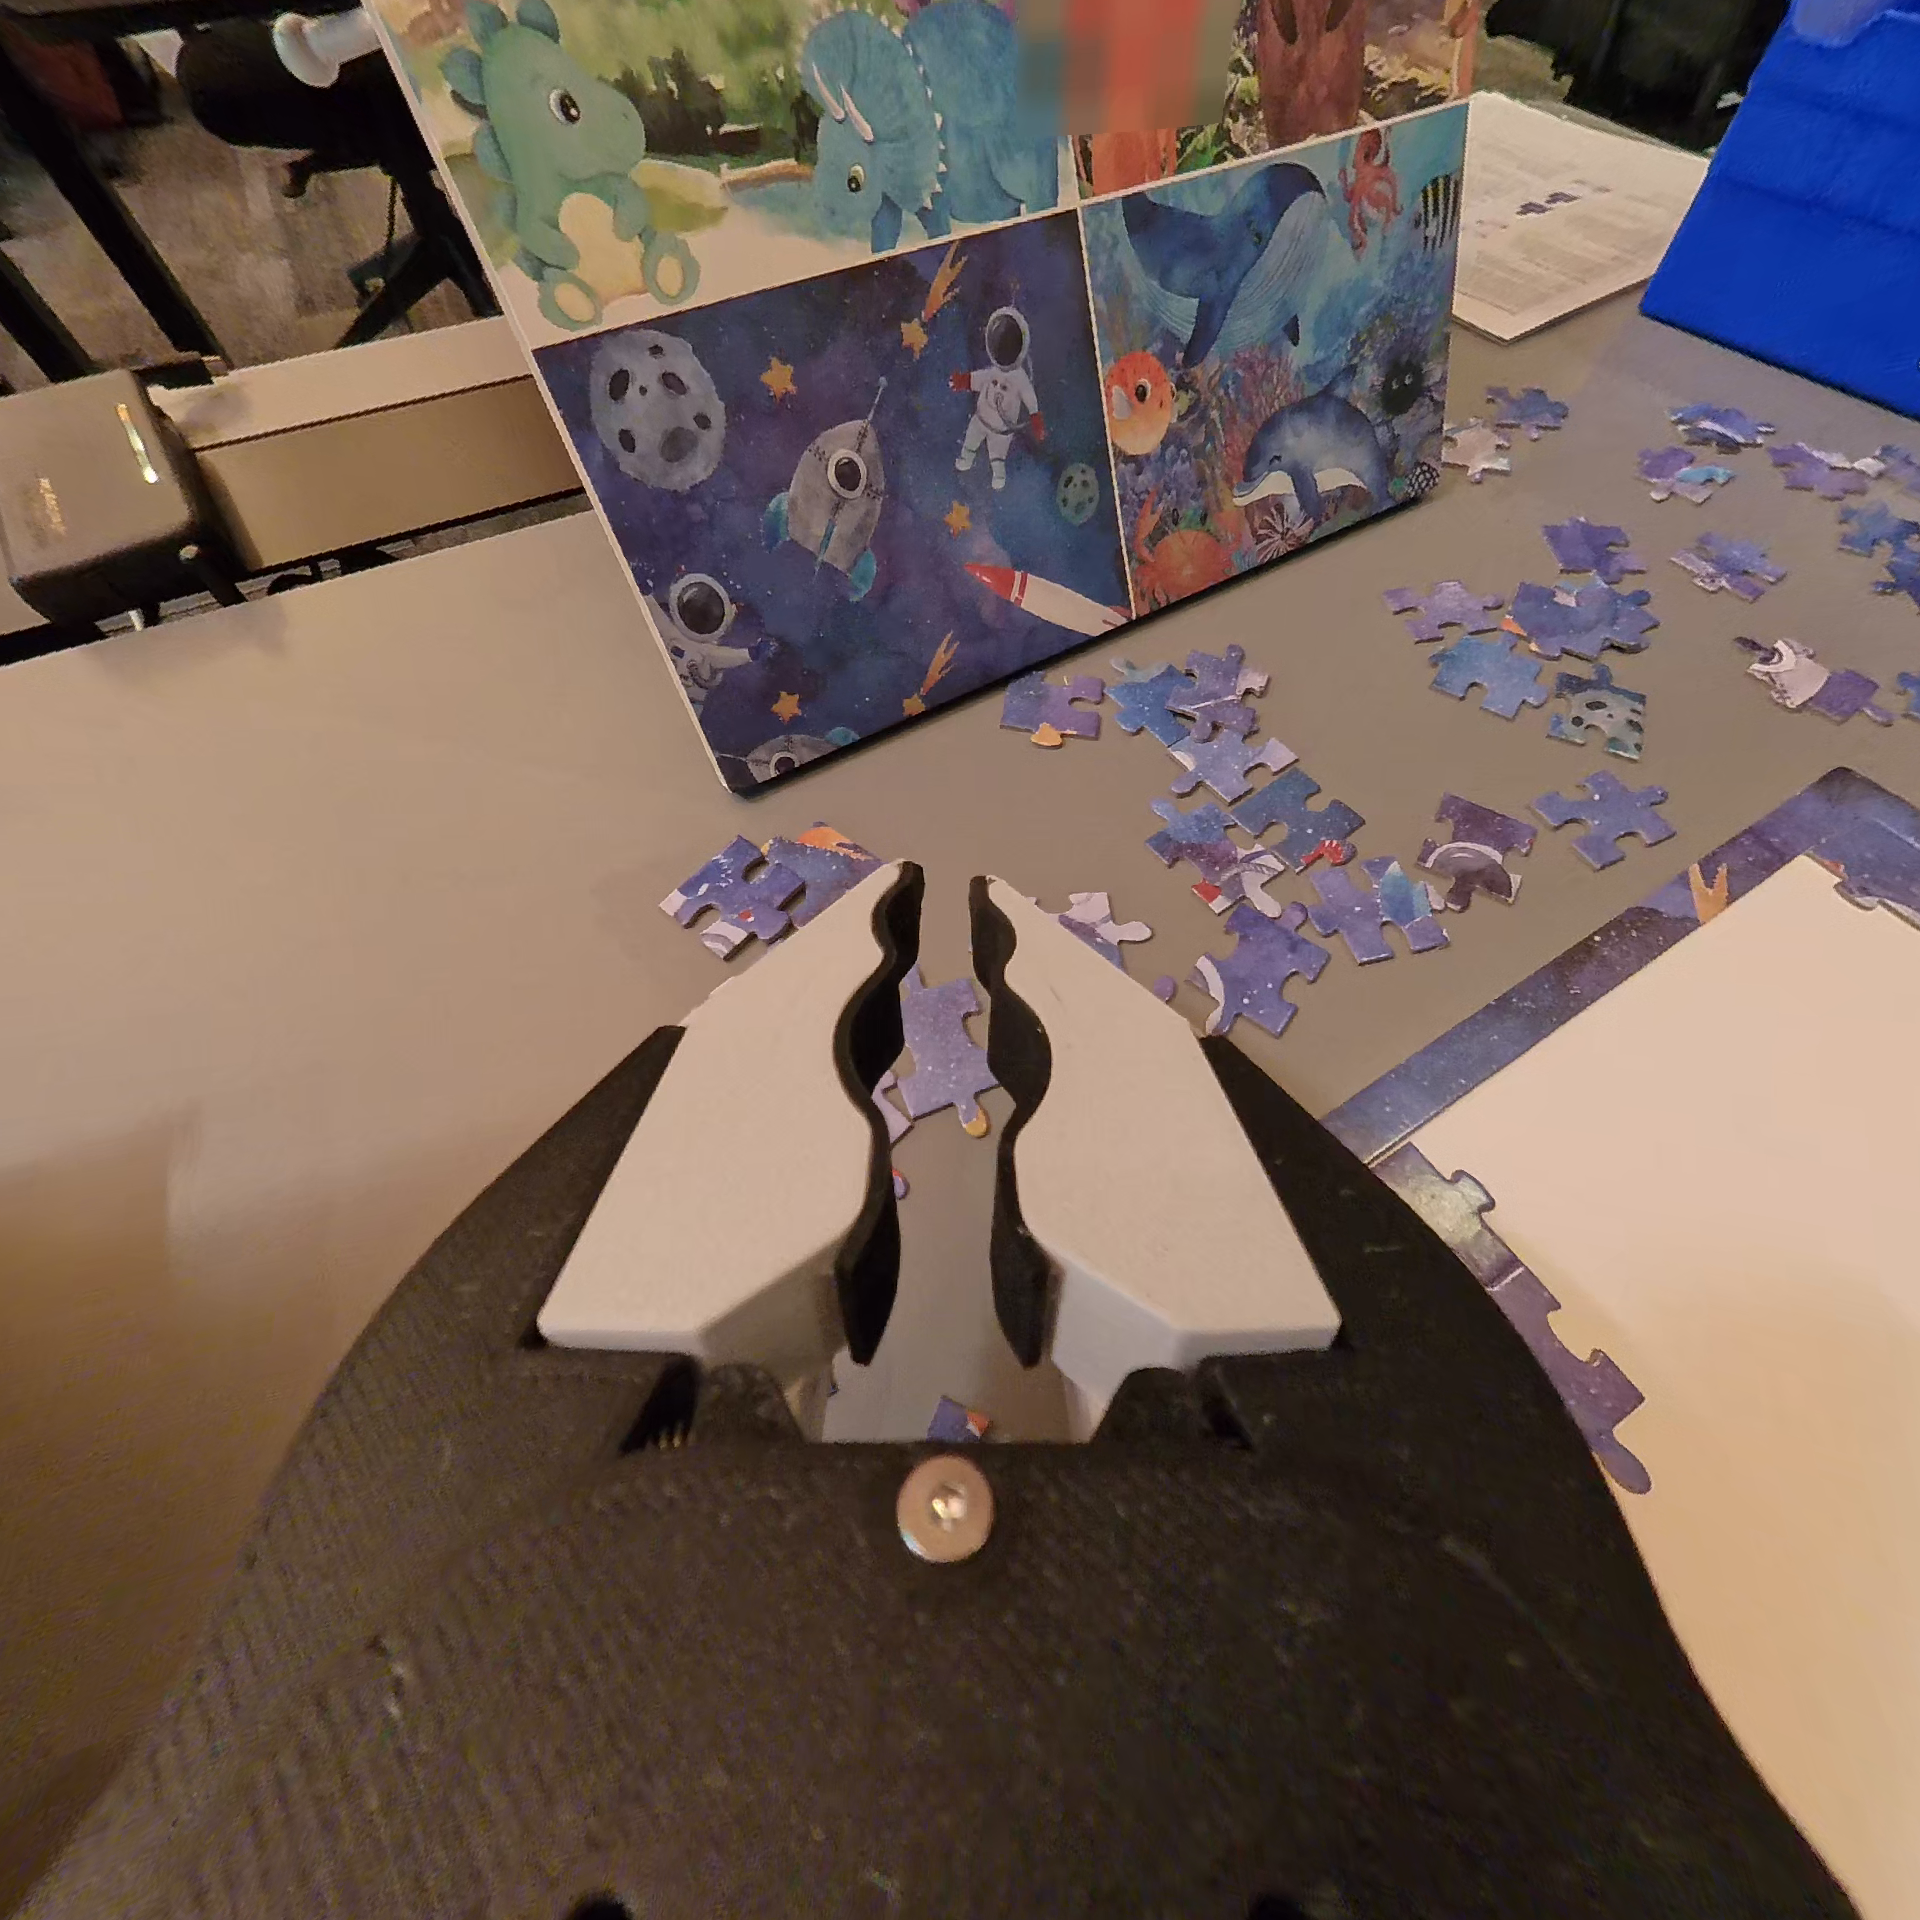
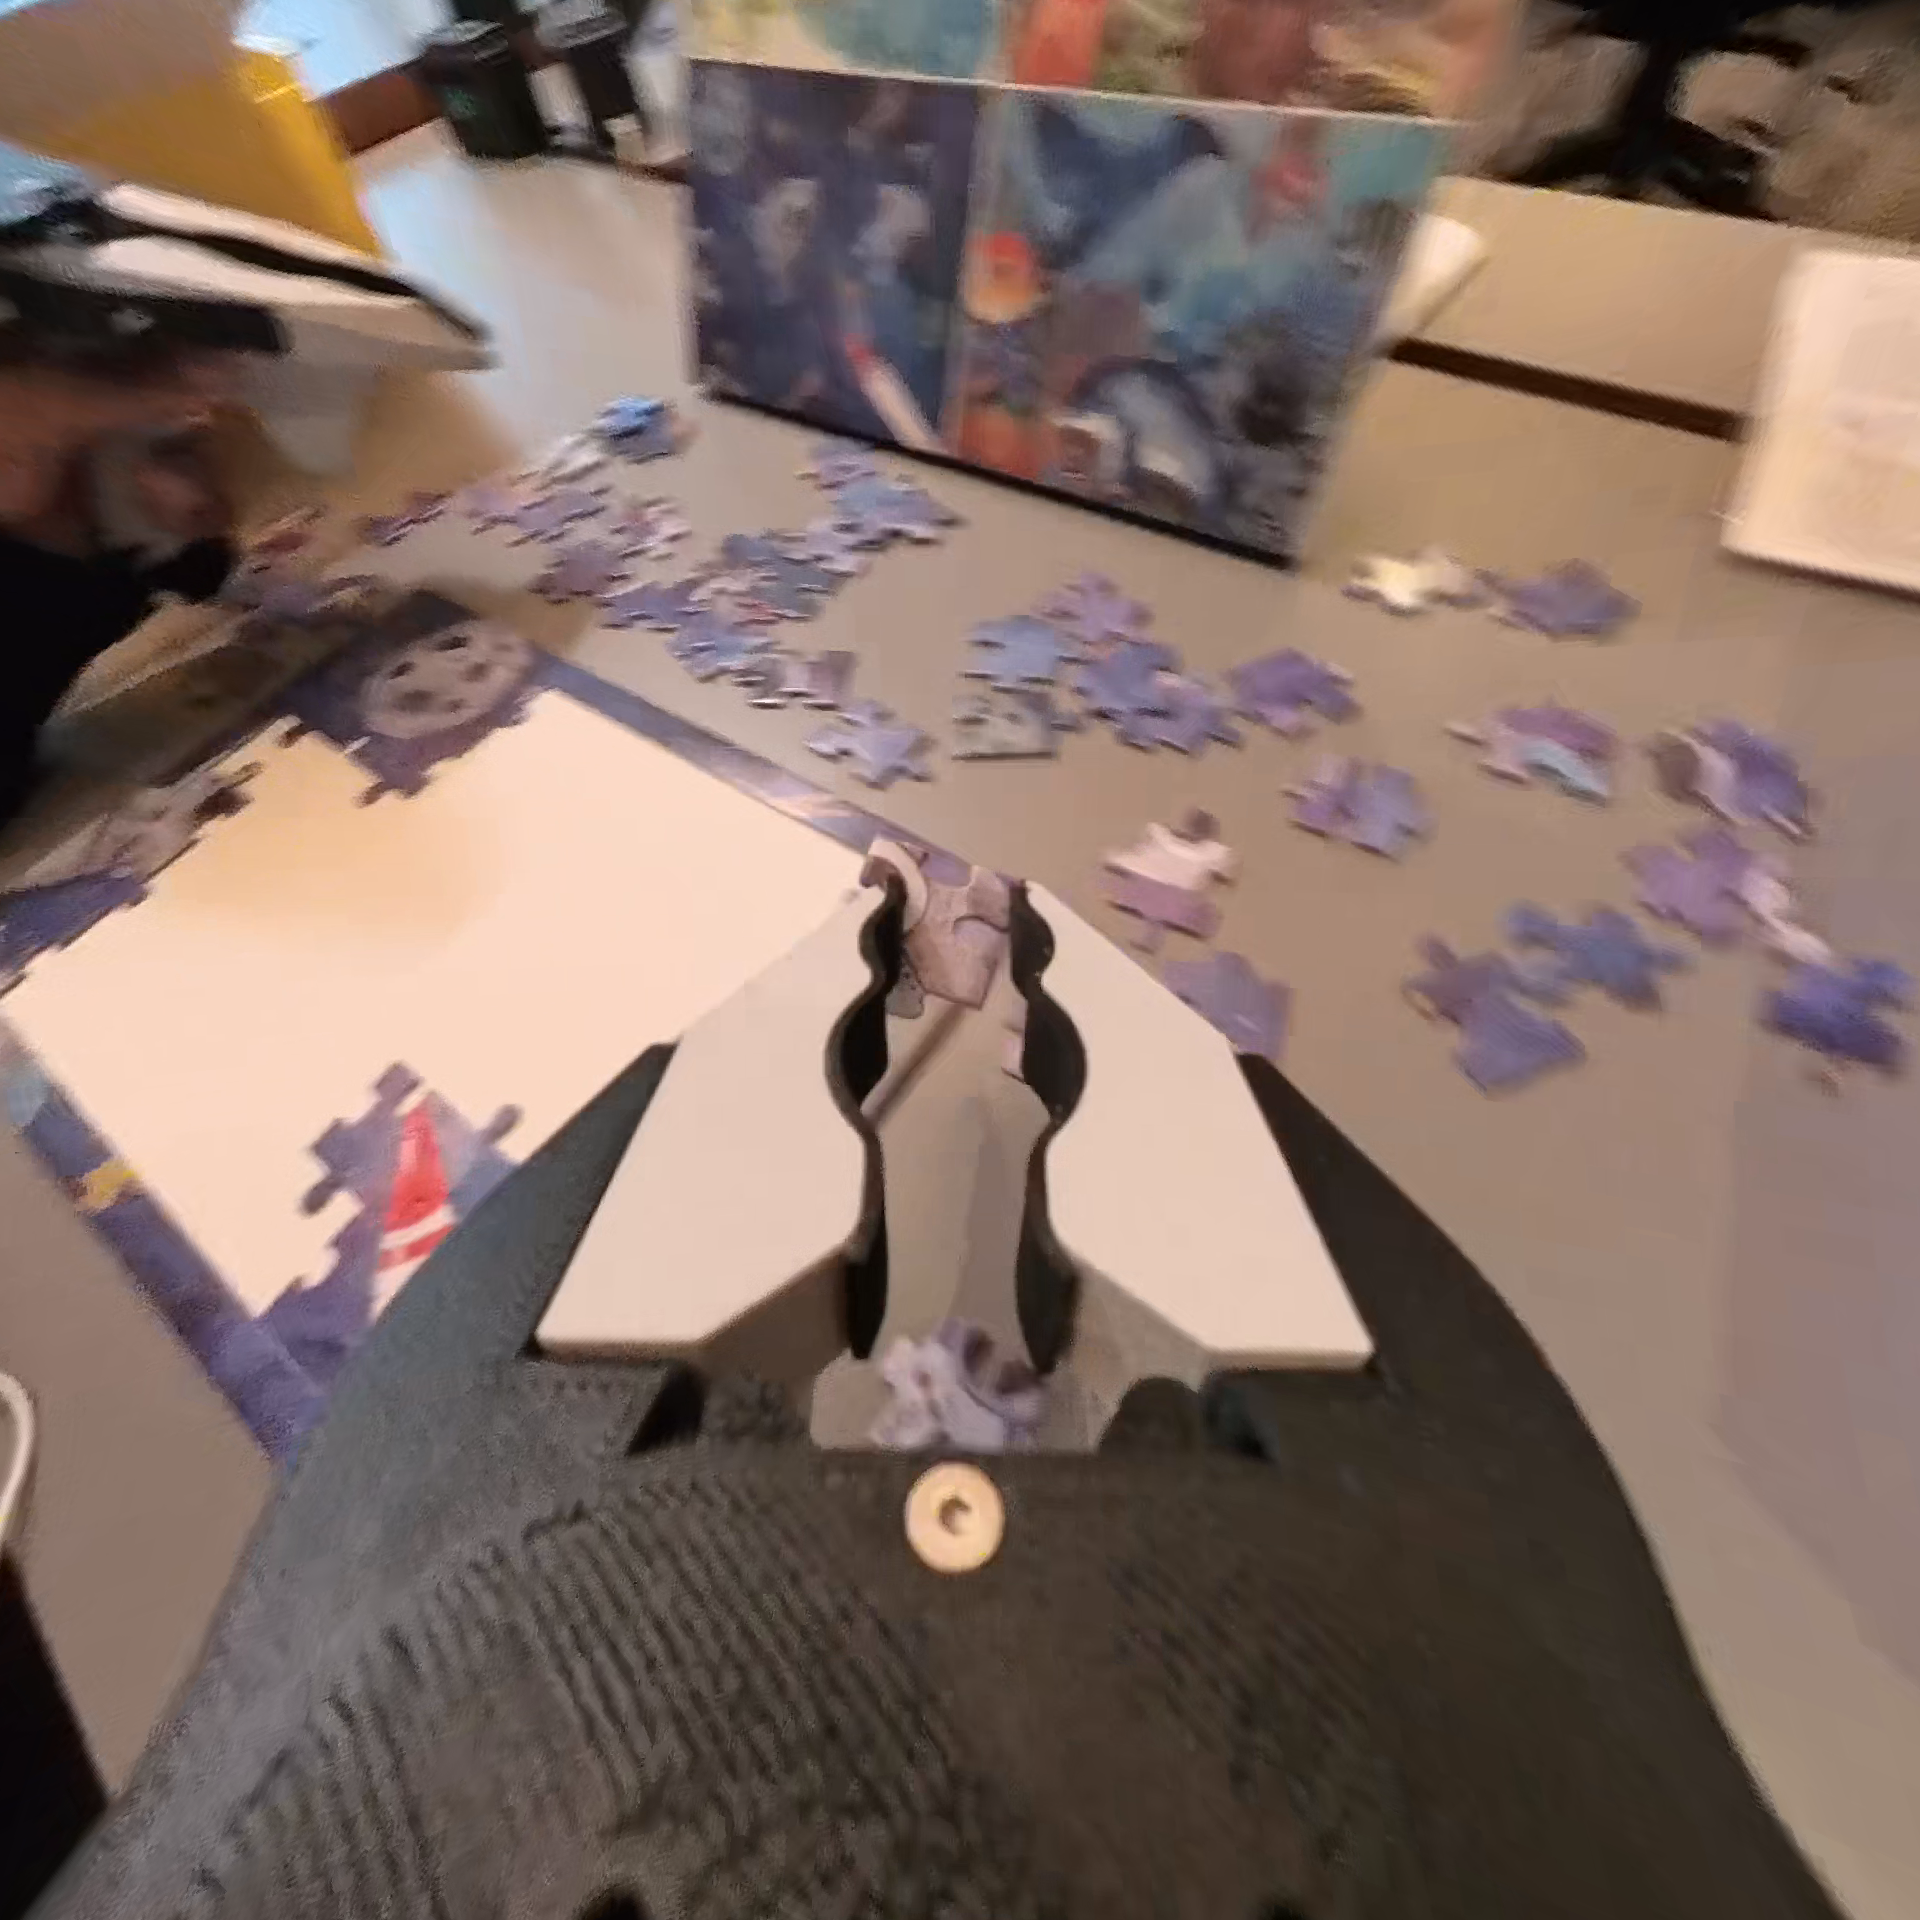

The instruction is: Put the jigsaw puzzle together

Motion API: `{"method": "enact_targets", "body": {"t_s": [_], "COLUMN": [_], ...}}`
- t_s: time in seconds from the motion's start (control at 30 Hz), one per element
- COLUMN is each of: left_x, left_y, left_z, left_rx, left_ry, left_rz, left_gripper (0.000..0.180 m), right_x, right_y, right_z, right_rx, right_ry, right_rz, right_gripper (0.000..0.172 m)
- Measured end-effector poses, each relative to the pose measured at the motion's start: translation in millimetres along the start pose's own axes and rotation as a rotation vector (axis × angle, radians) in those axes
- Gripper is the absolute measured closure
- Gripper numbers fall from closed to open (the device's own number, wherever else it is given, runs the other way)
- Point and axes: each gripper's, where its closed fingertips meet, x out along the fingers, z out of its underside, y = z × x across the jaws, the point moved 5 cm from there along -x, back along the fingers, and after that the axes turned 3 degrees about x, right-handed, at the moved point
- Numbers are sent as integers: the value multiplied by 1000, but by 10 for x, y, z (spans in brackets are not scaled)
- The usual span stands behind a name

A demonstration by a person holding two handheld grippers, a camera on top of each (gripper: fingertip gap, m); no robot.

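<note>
My left gripper [image 1: 945, 894] hovers low over the grey table [image 1: 312, 831] with its jaws nearly together and nothing between them. A purple puzzle piece [image 1: 940, 1049] lies flat on the table below the fingers, and more pieces [image 1: 738, 894] lie beside the tips. My right gripper [image 2: 951, 914] is shut on a pale purple puzzle piece [image 2: 951, 940], which it holds at its fingertips over the far edge of the puzzle board [image 2: 416, 883]. The board has a white middle and a partly built purple border. It also shows in the left wrist view [image 1: 1662, 1143]. The right view is blurred.
A picture-covered puzzle box [image 1: 935, 416] stands at the back of the table, also in the right view [image 2: 1039, 291]. Several loose purple pieces [image 1: 1288, 821] [image 2: 1143, 686] lie between box and board. A printed sheet [image 1: 1558, 208] and a blue bin [image 1: 1808, 208] sit at the far right. The gap from one gripper's tips to the other's is roughly 30 centimetres.
</note>
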Motion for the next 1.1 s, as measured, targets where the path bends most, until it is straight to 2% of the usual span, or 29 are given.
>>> {"method": "enact_targets", "body": {"t_s": [0.2,0.4,0.53,0.6,0.73,0.9,1.1], "left_x": [-6,-18,-19,-19,-14,0,-7], "left_y": [14,5,8,11,23,45,28], "left_z": [-10,-18,-24,-23,-23,-13,-13], "left_rx": [3,-2,-1,4,4,17,9], "left_ry": [7,15,16,14,13,4,8], "left_rz": [5,6,10,9,14,14,12], "left_gripper": [173,173,173,173,172,171,171], "right_x": [638,1052,1141,1109,963,999,1019], "right_y": [-804,-1152,-1142,-1101,-1160,-1178,-964], "right_z": [36,113,110,76,95,254,180], "right_rx": [-322,-513,-606,-572,-467,-501,-460], "right_ry": [-157,-301,-336,-316,-270,-301,-283], "right_rz": [-364,-566,-472,-419,-415,-327,-242], "right_gripper": [153,153,146,137,132,130,132]}}
